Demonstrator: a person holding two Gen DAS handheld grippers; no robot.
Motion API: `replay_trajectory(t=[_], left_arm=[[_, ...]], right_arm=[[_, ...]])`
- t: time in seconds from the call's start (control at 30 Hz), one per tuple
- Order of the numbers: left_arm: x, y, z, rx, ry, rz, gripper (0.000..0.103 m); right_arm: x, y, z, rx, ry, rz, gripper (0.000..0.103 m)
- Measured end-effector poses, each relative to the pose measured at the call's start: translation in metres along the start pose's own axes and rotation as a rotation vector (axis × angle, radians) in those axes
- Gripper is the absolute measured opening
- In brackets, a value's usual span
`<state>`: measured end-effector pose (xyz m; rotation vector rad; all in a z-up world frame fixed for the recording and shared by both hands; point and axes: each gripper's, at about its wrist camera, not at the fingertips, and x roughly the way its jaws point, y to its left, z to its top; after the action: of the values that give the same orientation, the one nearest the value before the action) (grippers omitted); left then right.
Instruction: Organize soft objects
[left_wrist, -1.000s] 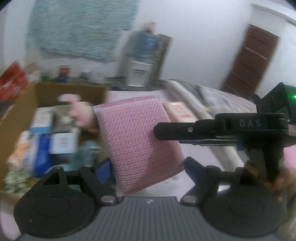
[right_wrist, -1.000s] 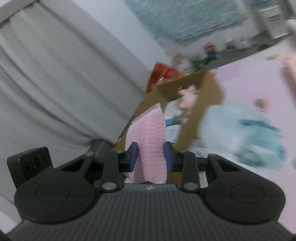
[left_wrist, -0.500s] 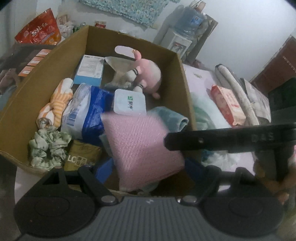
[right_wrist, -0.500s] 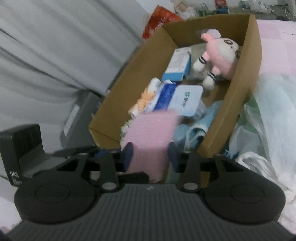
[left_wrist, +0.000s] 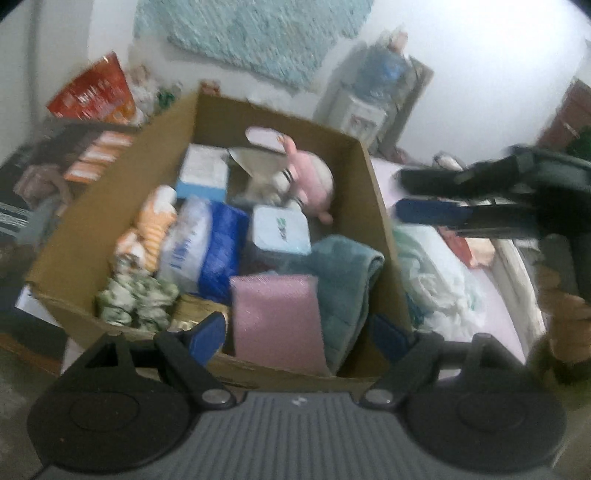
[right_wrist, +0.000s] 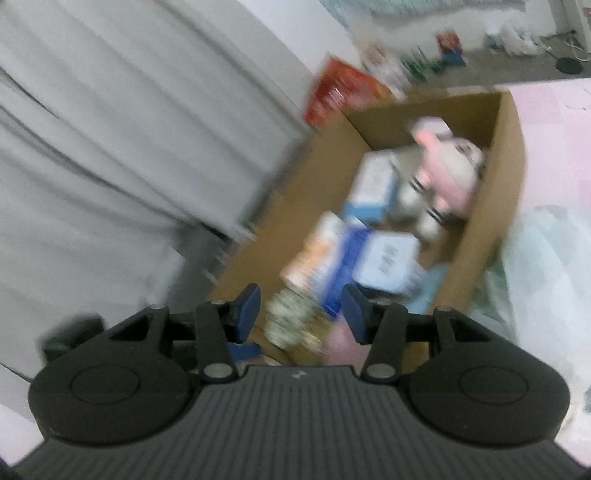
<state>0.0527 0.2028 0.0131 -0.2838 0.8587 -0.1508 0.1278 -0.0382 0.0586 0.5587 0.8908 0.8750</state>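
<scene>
A pink sponge (left_wrist: 275, 317) lies in the near end of the cardboard box (left_wrist: 373, 229), propped against a teal towel (left_wrist: 347, 273). My left gripper (left_wrist: 297, 334) hovers over the box's near wall. Its jaws are wide and still opening, and the pads touch nothing. My right gripper (left_wrist: 413, 195) shows at the right of the left wrist view, clear of the box. In the blurred right wrist view, the right gripper (right_wrist: 302, 314) has its jaws opening with nothing between them. The sponge (right_wrist: 341, 347) lies just below, inside the box (right_wrist: 509, 166).
The box also holds a pink plush toy (left_wrist: 314, 181), tissue packs (left_wrist: 280, 230), a blue-white pack (left_wrist: 207, 251), a green scrunchie (left_wrist: 136, 299) and an orange striped cloth (left_wrist: 155, 225). White plastic bags (left_wrist: 443, 280) lie right of it. A grey curtain (right_wrist: 110, 147) hangs left.
The right gripper held the pink sponge a second ago, then opened over the box. The sponge dropped in beside the towel. The right gripper drew away to the right.
</scene>
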Motion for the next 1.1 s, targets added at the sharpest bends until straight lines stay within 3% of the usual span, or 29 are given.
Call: replay_trajectory(t=[0.17, 0.2, 0.33, 0.5, 0.73, 0.93, 1.1], left_arm=[[-0.025, 0.003, -0.008, -0.069, -0.089, -0.001, 0.089], [-0.029, 0.003, -0.009, -0.078, -0.1, -0.001, 0.089], [-0.039, -0.002, -0.012, -0.09, -0.124, 0.008, 0.089], [-0.046, -0.01, -0.017, -0.086, -0.149, 0.004, 0.089], [-0.053, -0.022, -0.026, -0.06, -0.168, 0.01, 0.091], [-0.055, -0.032, -0.036, -0.044, -0.172, 0.002, 0.093], [-0.06, -0.044, -0.043, -0.001, -0.192, 0.017, 0.097]], right_arm=[[-0.083, 0.02, -0.012, 0.089, -0.216, 0.314, 0.065], [-0.096, 0.027, -0.012, 0.111, -0.241, 0.376, 0.071], [-0.148, 0.066, -0.012, 0.139, -0.309, 0.536, 0.074], [-0.18, 0.113, -0.023, 0.098, -0.33, 0.568, 0.077], [-0.205, 0.148, -0.046, 0.019, -0.331, 0.562, 0.079], [-0.21, 0.149, -0.055, 0.031, -0.311, 0.498, 0.081], [-0.224, 0.165, -0.071, -0.01, -0.311, 0.508, 0.081]])
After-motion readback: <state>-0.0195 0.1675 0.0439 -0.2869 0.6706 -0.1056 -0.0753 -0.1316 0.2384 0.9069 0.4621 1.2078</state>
